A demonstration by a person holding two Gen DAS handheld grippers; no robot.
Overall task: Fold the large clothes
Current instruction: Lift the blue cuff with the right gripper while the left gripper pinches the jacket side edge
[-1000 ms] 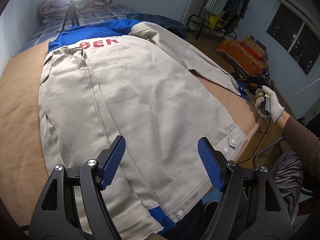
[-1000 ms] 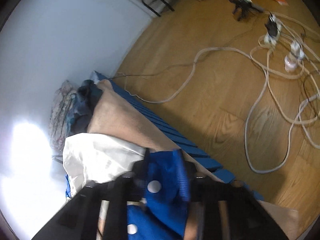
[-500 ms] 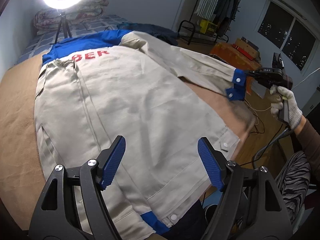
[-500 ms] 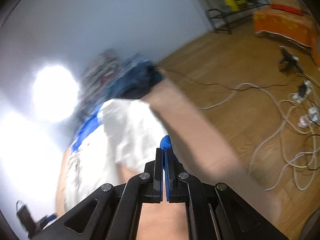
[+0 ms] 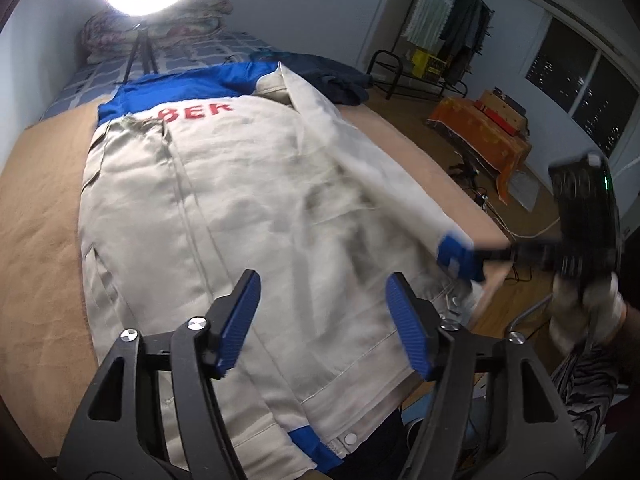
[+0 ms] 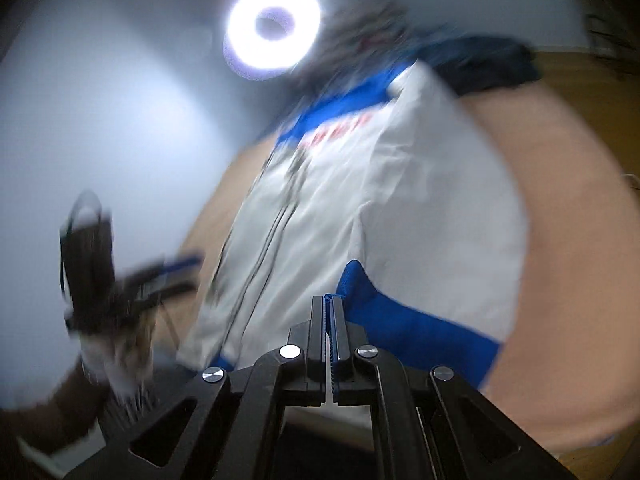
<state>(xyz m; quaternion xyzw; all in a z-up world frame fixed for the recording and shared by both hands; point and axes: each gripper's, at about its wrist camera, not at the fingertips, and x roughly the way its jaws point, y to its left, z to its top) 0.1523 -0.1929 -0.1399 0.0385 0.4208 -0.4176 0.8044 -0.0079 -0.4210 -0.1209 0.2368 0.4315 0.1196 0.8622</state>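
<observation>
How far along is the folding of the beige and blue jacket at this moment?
Early. Done: the beige and blue jacket lies spread flat on the tan blanket. In hand: the right gripper is shut on the blue cuff, carrying that sleeve over the body. The left gripper hangs open, holding nothing. Left: the other sleeve and all body folds.

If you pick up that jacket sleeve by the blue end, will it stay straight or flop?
Probably flop: the sleeve sags in soft folds behind its pinched blue cuff. It seems light, since the right gripper lifts it by one edge. The jacket likely drags along.
</observation>
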